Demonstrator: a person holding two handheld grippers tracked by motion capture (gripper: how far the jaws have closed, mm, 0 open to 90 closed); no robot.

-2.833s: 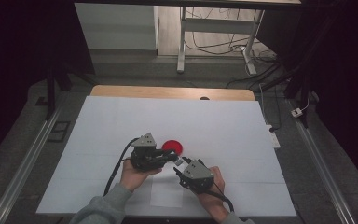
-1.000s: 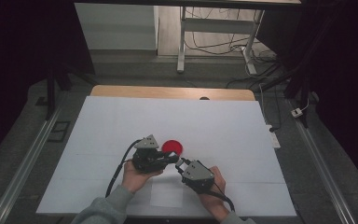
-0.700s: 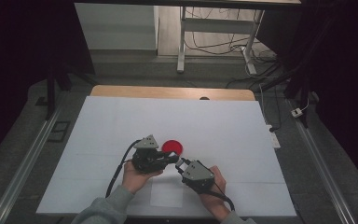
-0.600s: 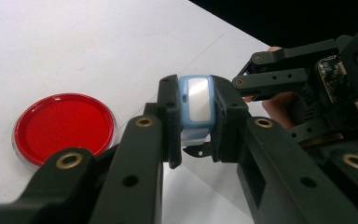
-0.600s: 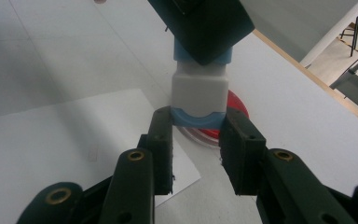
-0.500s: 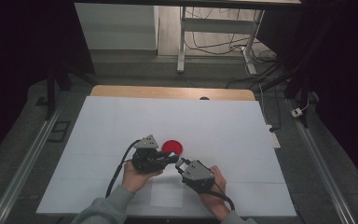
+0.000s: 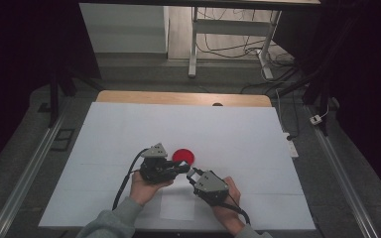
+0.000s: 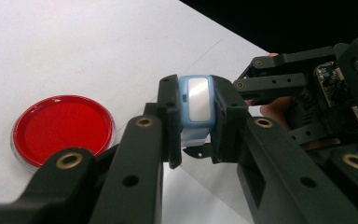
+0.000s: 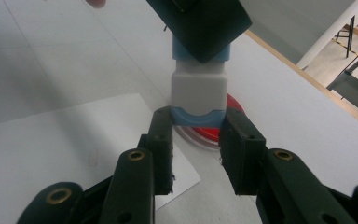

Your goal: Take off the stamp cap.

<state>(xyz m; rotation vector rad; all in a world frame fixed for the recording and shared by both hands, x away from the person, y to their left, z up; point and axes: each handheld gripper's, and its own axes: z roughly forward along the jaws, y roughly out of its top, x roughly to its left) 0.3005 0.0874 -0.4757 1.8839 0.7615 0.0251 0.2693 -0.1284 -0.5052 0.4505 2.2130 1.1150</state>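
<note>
I have both grippers meeting low over the white table, just in front of a round red dish that lies flat on it. My left gripper is clamped on one end of a small blue-and-white block, its jaws pressed against the block's two sides. My right gripper is closed around the block's other, blue-rimmed end, and the block spans the short gap between them, held above the table and the dish.
</note>
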